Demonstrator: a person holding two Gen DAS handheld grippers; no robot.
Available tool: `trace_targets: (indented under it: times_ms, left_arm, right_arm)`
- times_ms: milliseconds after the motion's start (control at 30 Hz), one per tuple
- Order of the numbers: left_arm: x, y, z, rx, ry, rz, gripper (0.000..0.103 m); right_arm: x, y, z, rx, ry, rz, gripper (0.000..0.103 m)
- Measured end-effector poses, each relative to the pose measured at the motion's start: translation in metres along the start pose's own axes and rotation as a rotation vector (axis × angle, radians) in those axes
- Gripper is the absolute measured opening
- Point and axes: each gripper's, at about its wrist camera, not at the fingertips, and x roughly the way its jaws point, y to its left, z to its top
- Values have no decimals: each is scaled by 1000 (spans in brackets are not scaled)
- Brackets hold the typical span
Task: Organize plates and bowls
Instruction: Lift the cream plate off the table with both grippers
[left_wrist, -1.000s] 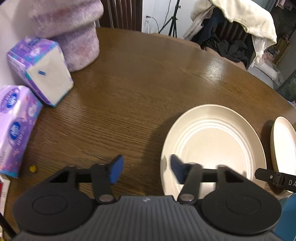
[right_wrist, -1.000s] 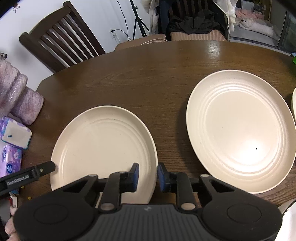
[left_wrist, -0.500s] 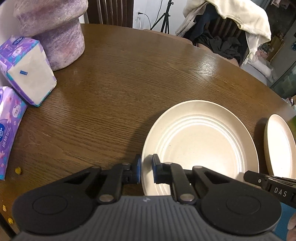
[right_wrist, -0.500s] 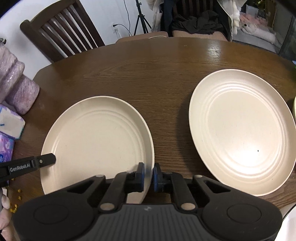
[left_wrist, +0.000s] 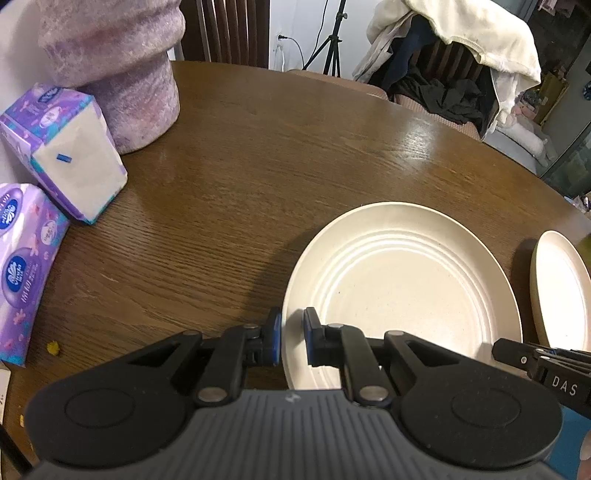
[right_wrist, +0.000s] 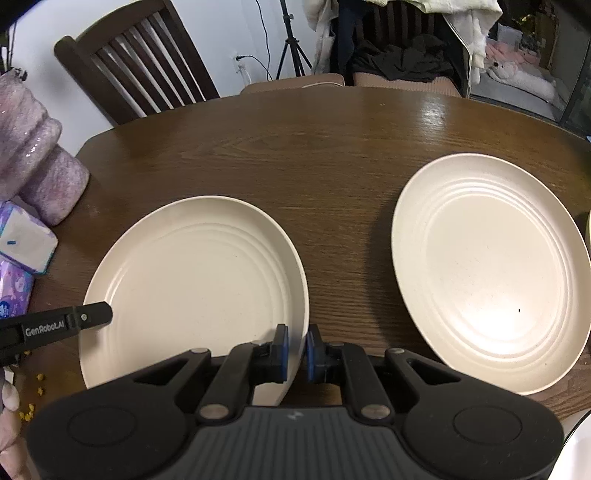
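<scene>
Both grippers are clamping the same cream plate (right_wrist: 192, 280), lying at lower left of the right wrist frame on the wooden table (right_wrist: 332, 147): the left gripper (left_wrist: 291, 339) is pinching its left rim, the right gripper (right_wrist: 295, 350) its right rim. A second plate (right_wrist: 487, 280) is sitting at right, apart; tissue packs (left_wrist: 70, 155) are lying at the left wrist frame's left edge.
</scene>
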Motion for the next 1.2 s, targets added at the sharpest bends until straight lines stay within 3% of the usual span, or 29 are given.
trace_targets:
  times_ms: [1200]
  left_arm:
    - [-114, 15, -25, 52, -157, -37, 13]
  right_arm:
    - [-110, 24, -28, -22, -147, 21, 10]
